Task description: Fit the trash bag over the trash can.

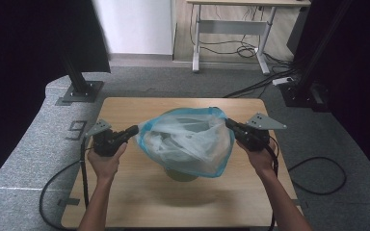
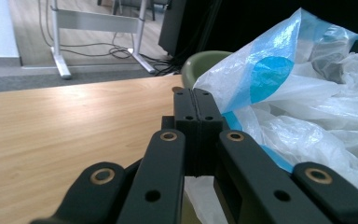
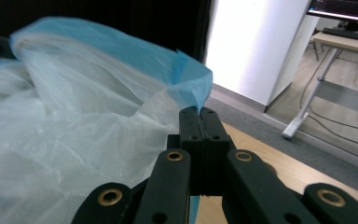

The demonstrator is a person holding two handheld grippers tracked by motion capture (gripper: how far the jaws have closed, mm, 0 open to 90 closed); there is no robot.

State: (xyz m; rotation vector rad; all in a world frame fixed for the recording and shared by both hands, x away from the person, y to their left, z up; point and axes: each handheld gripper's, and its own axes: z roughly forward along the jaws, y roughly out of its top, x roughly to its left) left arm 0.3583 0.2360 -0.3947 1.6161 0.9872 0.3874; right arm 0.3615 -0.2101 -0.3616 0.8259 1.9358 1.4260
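While its two black jaws were pressed flat together, the left gripper [image 2: 196, 95] was seen pinching the blue-edged rim of a thin translucent plastic bag [image 1: 188, 137]; in the left gripper view the film was caught at the jaw tips and fell away to the right in white and blue folds. The right gripper [image 3: 200, 112] was likewise clamped on the opposite rim, its jaws closed with a blue corner of the bag nipped between them; from the high view the left gripper [image 1: 134, 130] and the right gripper [image 1: 229, 123] were held well apart, each in one of the person's hands, so that the bag's mouth was stretched open between them. Beneath the bag a green bowl-like container [image 1: 180, 174] was partly visible, its rim [image 2: 205, 63] showing past the film; both were placed near the middle of the wooden table [image 1: 139, 192]; a desk frame and loose cables were seen on the floor beyond.
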